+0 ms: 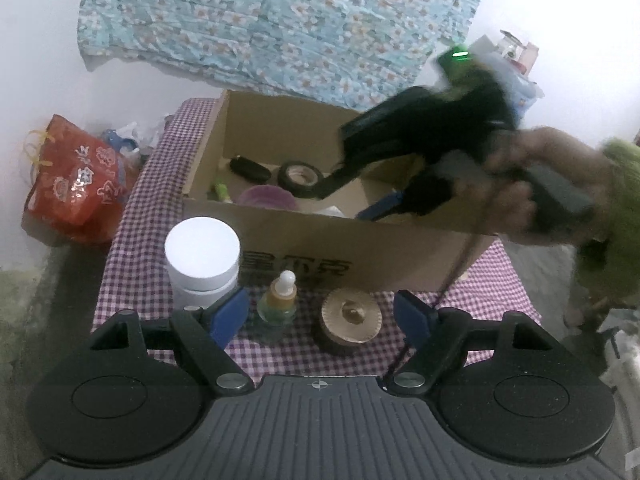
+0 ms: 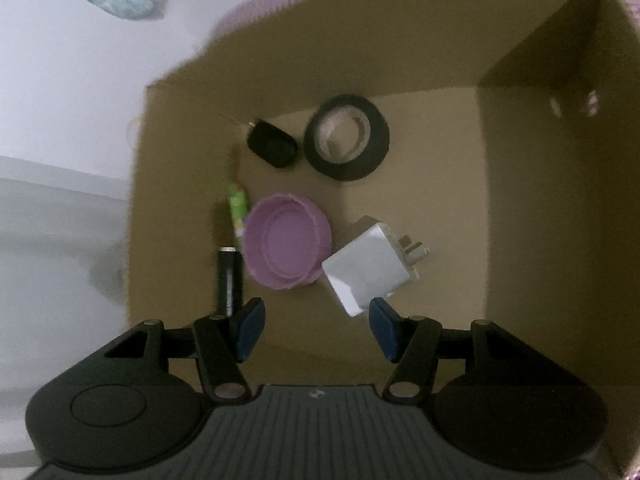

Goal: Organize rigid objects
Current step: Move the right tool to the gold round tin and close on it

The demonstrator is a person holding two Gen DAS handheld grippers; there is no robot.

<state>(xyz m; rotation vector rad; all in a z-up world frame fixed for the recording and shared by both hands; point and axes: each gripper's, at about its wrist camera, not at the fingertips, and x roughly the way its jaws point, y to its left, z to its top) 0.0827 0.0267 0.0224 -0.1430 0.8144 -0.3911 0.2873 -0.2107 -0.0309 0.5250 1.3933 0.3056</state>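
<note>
My left gripper (image 1: pixel 320 316) is open above the checked cloth. A small dropper bottle (image 1: pixel 280 300) and a round beige disc (image 1: pixel 350 316) stand on the cloth between its blue pads, untouched. A white jar (image 1: pixel 202 264) stands just left of the left pad. Behind them is a cardboard box (image 1: pixel 304 240). A hand holds my right gripper (image 2: pixel 316 328) open over the box (image 2: pixel 520 240) with nothing in it. Inside lie a black tape roll (image 2: pixel 346 138), a small black case (image 2: pixel 272 144), a purple lid (image 2: pixel 286 248), a white charger (image 2: pixel 368 268), a green tube (image 2: pixel 238 208) and a black cylinder (image 2: pixel 229 280).
A red bag (image 1: pixel 76 184) sits on the floor left of the table. A floral cloth (image 1: pixel 280 20) hangs on the wall behind the box. The checked cloth (image 1: pixel 132 240) ends close to the left of the jar. Clutter stands at the far right (image 1: pixel 516 52).
</note>
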